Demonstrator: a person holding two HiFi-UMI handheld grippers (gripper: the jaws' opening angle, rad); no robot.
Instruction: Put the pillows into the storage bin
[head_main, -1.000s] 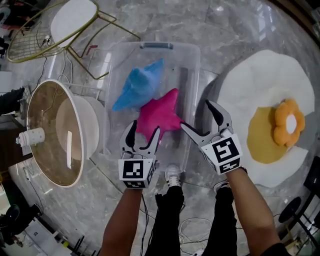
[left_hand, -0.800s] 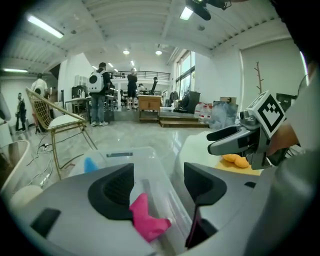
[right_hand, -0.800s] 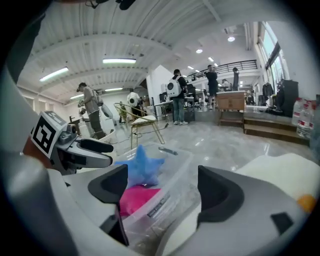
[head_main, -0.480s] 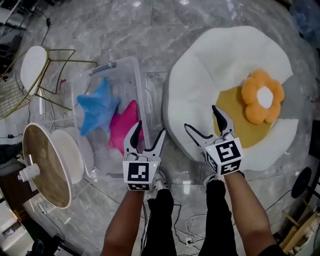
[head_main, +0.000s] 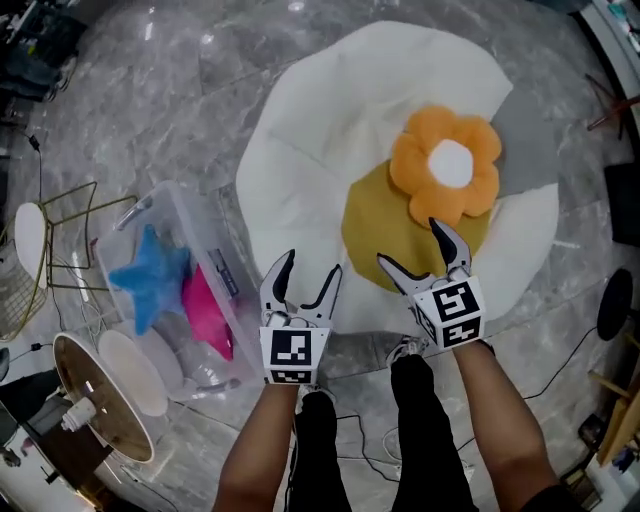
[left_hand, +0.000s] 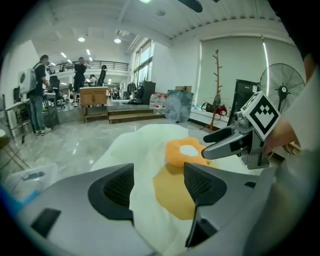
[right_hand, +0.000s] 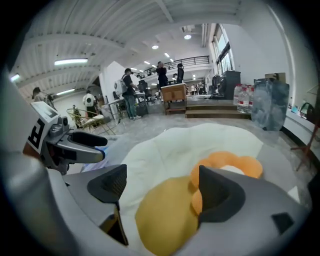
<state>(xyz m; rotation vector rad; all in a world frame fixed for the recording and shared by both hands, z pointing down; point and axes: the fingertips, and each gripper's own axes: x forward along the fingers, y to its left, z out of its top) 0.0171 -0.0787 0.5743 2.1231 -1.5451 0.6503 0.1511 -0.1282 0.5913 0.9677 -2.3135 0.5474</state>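
Note:
An orange flower pillow (head_main: 446, 173) with a white centre lies on a big fried-egg cushion (head_main: 330, 160), at the far edge of its yellow yolk (head_main: 385, 235). The flower pillow (left_hand: 185, 151) (right_hand: 227, 165) shows in both gripper views. My right gripper (head_main: 424, 250) hangs open just short of it, nothing between its jaws. My left gripper (head_main: 303, 279) is open and empty over the cushion's near white edge. The clear storage bin (head_main: 132, 225) sits at the left with a blue star pillow (head_main: 150, 278) and a pink pillow (head_main: 207, 314) inside.
A round white-and-wood stool (head_main: 100, 395) lies by the bin's near end. A gold wire chair (head_main: 55, 250) stands left of the bin. The floor (head_main: 130, 110) is grey marble. Cables (head_main: 380, 465) trail near my feet. People stand far off in the hall (left_hand: 37, 95).
The view has swung right: bin and stool slid to the left, the egg cushion and flower pillow came to the middle. Both grippers moved from over the bin to over the cushion.

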